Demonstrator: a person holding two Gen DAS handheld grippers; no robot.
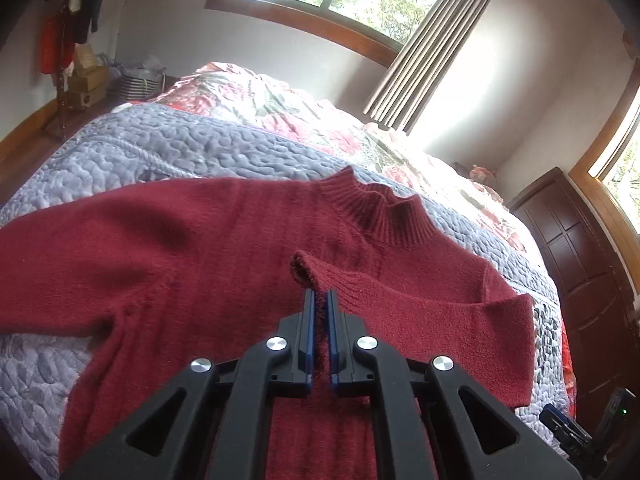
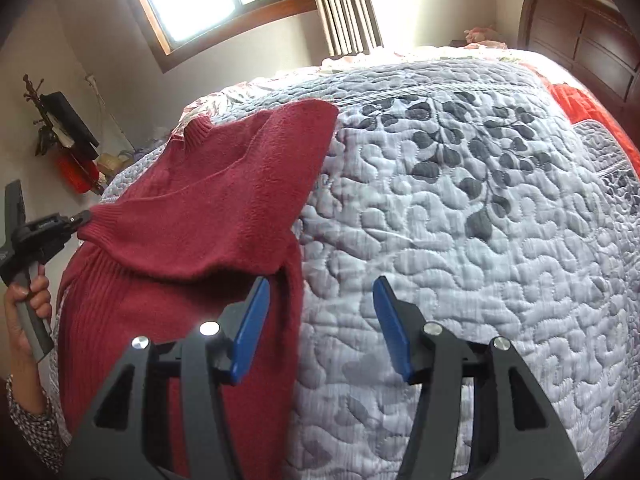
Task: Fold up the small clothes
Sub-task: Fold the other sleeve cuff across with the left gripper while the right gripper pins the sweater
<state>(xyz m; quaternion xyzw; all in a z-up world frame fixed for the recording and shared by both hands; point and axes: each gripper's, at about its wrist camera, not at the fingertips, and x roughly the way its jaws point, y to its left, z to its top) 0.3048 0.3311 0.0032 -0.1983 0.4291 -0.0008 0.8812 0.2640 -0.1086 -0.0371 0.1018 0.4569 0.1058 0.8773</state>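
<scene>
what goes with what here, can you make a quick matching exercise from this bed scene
Column 1:
1. left tool
2. right tool
3. red sweater
4. curtain

Column 2:
a. hangs beside the window
b. open, holding nothing
c. spread on the grey quilt
d. shut on a sleeve cuff

Pairs: 1-d, 2-b, 3-c, 4-a

Sweater (image 1: 208, 248) hem is cut off by the bottom frame edge, under the left gripper (image 1: 320, 300). Sleeve cuff (image 1: 308, 272) edge is hidden between its pads. Far sleeve end is cropped at left.
</scene>
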